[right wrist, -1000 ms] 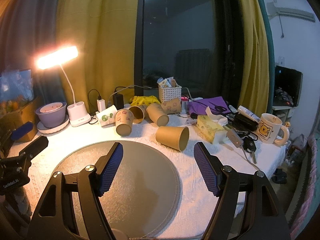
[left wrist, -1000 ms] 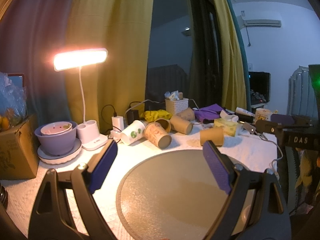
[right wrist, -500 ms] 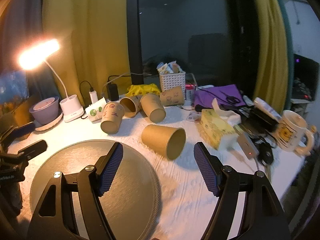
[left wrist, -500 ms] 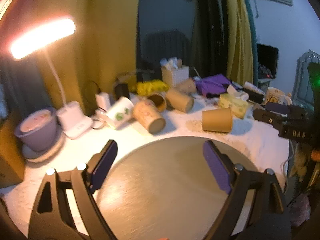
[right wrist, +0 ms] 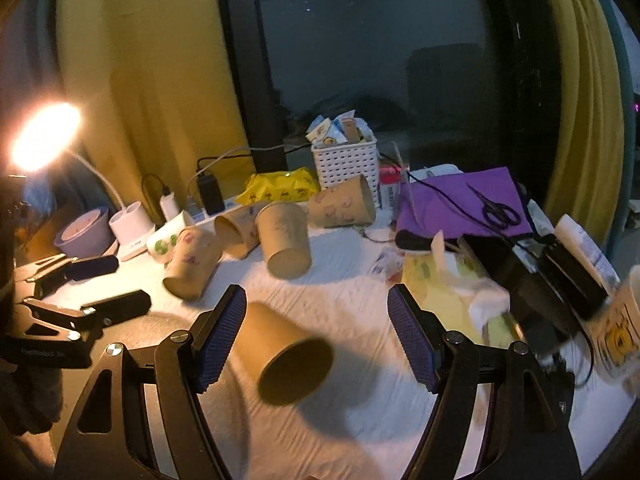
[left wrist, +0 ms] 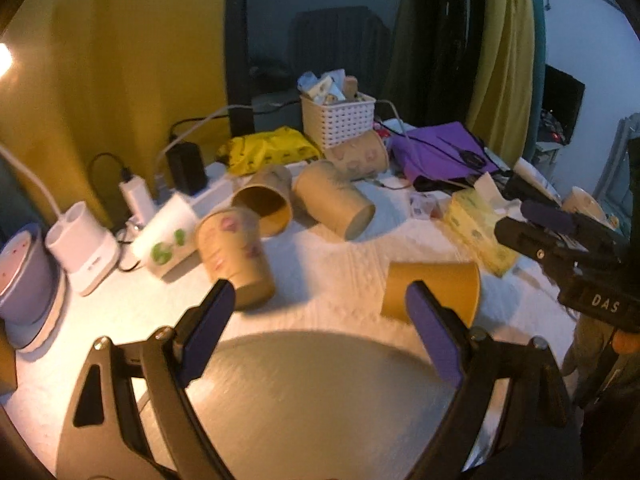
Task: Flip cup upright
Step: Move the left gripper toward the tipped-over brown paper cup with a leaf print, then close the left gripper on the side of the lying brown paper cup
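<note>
A plain brown paper cup (right wrist: 286, 354) lies on its side on the white cloth, mouth toward me, just ahead of my open right gripper (right wrist: 316, 340) and between its fingers. It also shows in the left wrist view (left wrist: 434, 294), partly behind the right finger of my open left gripper (left wrist: 320, 332). Several more printed paper cups lie on their sides behind, such as one (left wrist: 234, 254) near the left gripper's left finger and one (right wrist: 286, 240) farther back. Both grippers are empty.
A round grey mat (left wrist: 312, 404) lies under the left gripper. A lit desk lamp (right wrist: 44, 136), purple bowl (right wrist: 82, 230), white basket (right wrist: 346, 164), tissue box (right wrist: 452, 292), purple cloth (right wrist: 460, 208) with scissors, chargers and a mug (right wrist: 618, 328) crowd the table's back and right.
Both grippers have moved forward and down toward the cups. The plain cup now sits between the right gripper's fingers. The lamp has slid out to the left edge of the left view.
</note>
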`<state>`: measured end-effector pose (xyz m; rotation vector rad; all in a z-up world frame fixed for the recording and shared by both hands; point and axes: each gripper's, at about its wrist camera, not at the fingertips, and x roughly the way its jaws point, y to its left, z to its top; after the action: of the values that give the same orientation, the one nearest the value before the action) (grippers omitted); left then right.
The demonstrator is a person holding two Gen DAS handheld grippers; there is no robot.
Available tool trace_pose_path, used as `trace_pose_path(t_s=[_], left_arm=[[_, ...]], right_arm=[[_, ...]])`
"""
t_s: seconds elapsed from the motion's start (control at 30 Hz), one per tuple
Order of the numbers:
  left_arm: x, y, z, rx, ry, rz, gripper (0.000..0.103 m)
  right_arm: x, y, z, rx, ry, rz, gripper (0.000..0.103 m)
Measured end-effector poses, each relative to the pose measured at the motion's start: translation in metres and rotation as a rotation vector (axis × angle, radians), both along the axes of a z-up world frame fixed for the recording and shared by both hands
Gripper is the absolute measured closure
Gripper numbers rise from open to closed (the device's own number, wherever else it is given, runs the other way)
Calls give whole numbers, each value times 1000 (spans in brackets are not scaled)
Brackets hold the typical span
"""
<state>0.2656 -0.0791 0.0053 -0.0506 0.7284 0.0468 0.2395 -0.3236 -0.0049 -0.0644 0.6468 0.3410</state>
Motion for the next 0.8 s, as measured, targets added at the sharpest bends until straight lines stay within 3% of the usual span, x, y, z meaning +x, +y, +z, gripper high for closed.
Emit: trace_pose_path(t_s=[0.37, 0.5, 0.67, 0.8], left_arm=[[106, -21, -16, -70, 122, -1, 15], [140, -24, -29, -49, 161, 19, 15], [168, -26, -41, -38, 199, 27, 15], [185, -20, -48, -73, 231, 37, 16]], right_arm=[[61, -19, -8, 28, 71, -10, 27], [75, -21, -10, 28, 75, -26, 27], [87, -24, -12, 34, 71, -42, 27], [90, -26, -17, 20, 73, -57, 27]])
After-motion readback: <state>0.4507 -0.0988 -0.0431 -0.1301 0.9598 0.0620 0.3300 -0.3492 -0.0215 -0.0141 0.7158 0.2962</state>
